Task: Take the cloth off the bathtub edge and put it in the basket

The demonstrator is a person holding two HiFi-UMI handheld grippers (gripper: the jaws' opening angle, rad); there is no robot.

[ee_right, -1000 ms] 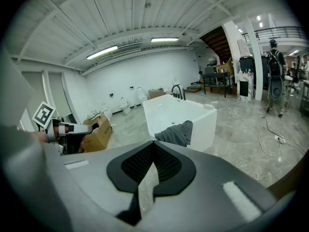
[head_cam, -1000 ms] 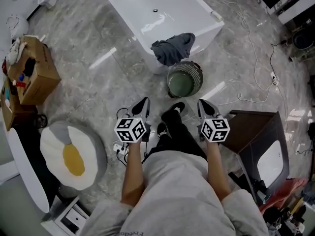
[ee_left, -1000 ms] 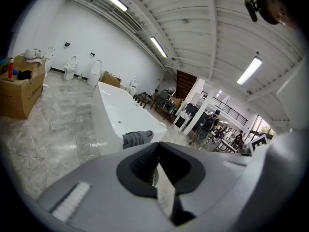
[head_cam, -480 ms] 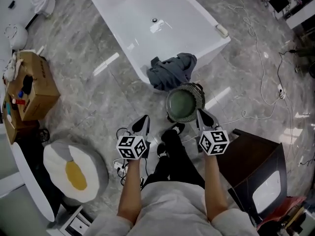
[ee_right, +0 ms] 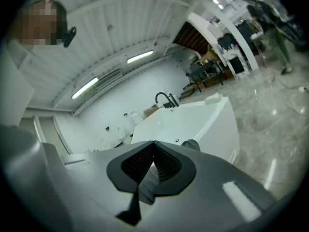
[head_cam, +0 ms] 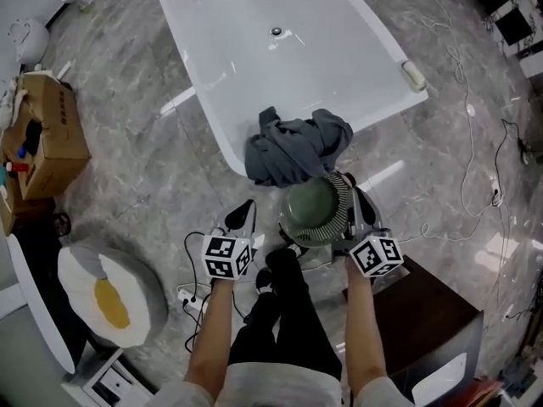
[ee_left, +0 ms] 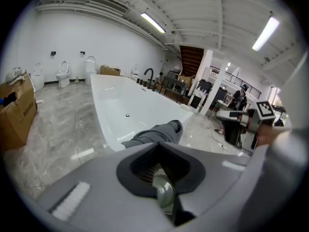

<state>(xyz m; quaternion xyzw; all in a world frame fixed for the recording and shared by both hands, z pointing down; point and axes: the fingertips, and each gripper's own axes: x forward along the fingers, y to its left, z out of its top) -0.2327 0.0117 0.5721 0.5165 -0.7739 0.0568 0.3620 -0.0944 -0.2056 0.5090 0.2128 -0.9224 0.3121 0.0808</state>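
The step in hand appears to be the reach before the pick, since nothing is being held yet; the left gripper (head_cam: 244,212) is hovering short of the tub with its jaws closed on nothing; the right gripper (head_cam: 363,214), likewise closed and empty, is sitting just beside the basket (head_cam: 344,202); the cloth (head_cam: 293,147) is lying bunched over the near rim of the bathtub (head_cam: 254,58), right next to the basket; its long axis is running along that rim, left to right across the head view, with folds drooping outward toward the basket; the next move is likely calling for one gripper to open, settle over a raised fold and close, then a short carry into the basket.
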